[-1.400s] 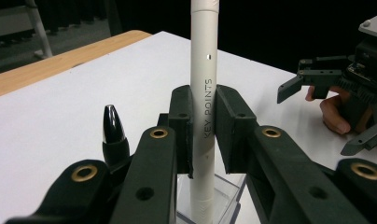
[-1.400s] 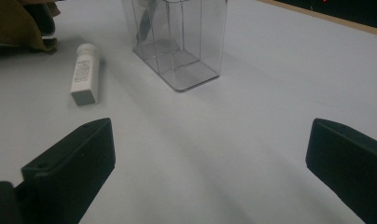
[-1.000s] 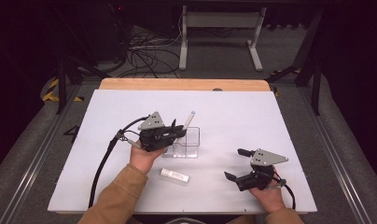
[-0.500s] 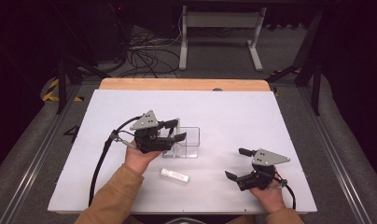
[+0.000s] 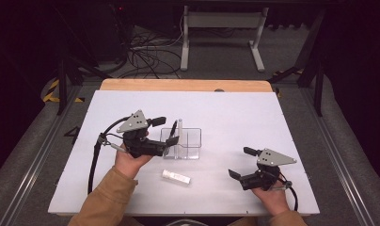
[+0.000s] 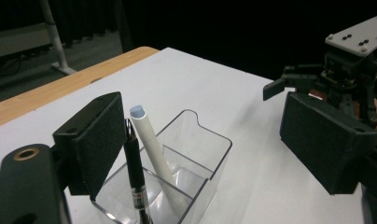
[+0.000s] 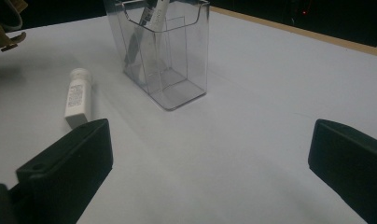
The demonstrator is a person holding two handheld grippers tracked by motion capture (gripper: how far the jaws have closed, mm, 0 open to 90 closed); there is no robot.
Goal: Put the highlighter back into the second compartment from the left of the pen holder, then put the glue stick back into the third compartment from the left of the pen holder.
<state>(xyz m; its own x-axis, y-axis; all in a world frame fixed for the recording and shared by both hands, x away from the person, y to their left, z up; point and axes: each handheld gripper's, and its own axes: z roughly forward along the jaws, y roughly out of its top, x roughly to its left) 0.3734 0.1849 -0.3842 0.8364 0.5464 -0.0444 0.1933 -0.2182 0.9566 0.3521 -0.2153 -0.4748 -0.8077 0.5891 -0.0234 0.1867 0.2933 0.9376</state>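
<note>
Left gripper (image 5: 171, 133): I have one here, jaws spread wide apart at the near-left end of the holder, clasping nothing; in its own view the black pen stands just beside my left jaw pad, and I cannot tell whether they touch.
Black pen (image 6: 136, 179): one, upright in the holder's end compartment.
White pen (image 6: 151, 142): one, leaning in the same compartment, its capped tip above the rim.
Clear holder (image 5: 192, 143): one, with an inner divider, standing mid-table; I count two pens inside it.
White tube (image 5: 176, 176): one, lying flat on the table in front of the holder, apart from both grippers.
Right gripper (image 5: 239, 163): one, jaws released and wide, empty, low over the table well to the right of the holder.
Table (image 5: 235, 113): one white sheet, wooden edge at the far side.
</note>
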